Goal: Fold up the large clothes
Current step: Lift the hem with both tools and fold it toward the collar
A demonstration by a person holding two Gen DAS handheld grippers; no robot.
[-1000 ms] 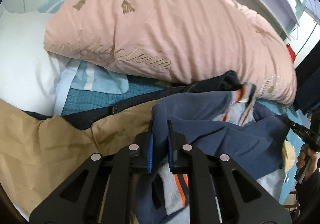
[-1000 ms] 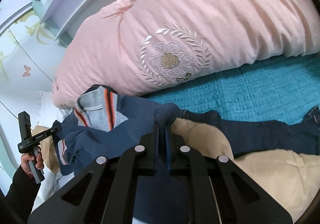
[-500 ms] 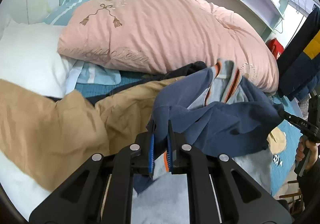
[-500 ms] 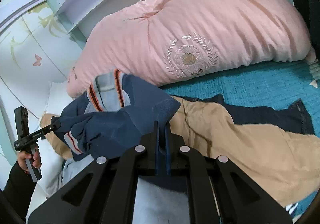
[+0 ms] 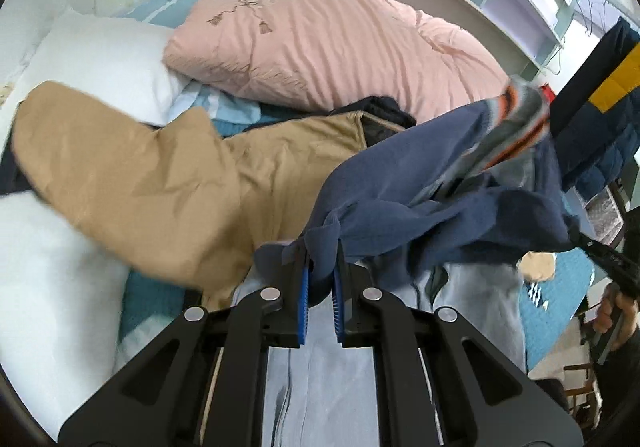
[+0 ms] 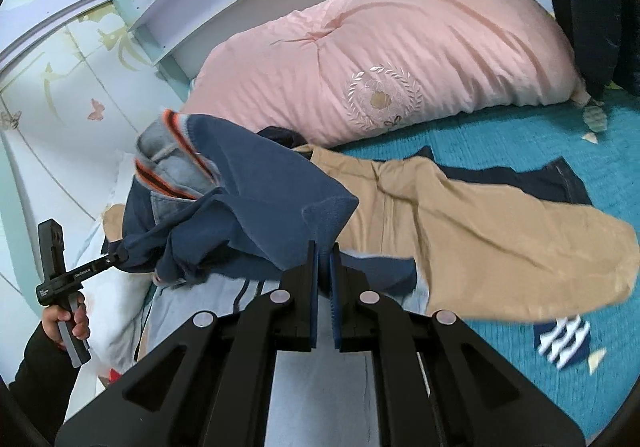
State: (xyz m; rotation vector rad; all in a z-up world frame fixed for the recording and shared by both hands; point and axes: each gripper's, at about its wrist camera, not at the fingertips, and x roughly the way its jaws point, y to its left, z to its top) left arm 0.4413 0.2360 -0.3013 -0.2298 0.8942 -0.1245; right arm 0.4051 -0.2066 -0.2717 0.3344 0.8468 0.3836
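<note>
A navy blue sweatshirt (image 5: 432, 187) with a grey, orange-striped collar hangs bunched between my two grippers above the bed. My left gripper (image 5: 320, 267) is shut on one edge of it. My right gripper (image 6: 324, 259) is shut on another edge of the same sweatshirt (image 6: 256, 187). The left gripper also shows in the right wrist view (image 6: 116, 257), pinching the cloth at far left. The right gripper shows at the right edge of the left wrist view (image 5: 576, 237). The sweatshirt's light grey lining (image 5: 320, 387) hangs below the fingers.
Tan trousers (image 6: 480, 231) lie spread on the teal bedspread (image 6: 500, 135) over dark jeans (image 6: 552, 183). A big pink duvet (image 6: 400, 59) lies along the shelf wall. A white pillow (image 5: 104, 63) is at the left. A striped sock (image 6: 560, 339) lies on the bed. Dark clothes (image 5: 600, 95) hang at the right.
Both grippers have risen and pulled back from the bed, lifting the sweatshirt clear of the tan trousers. More of the bed and trousers is in sight.
</note>
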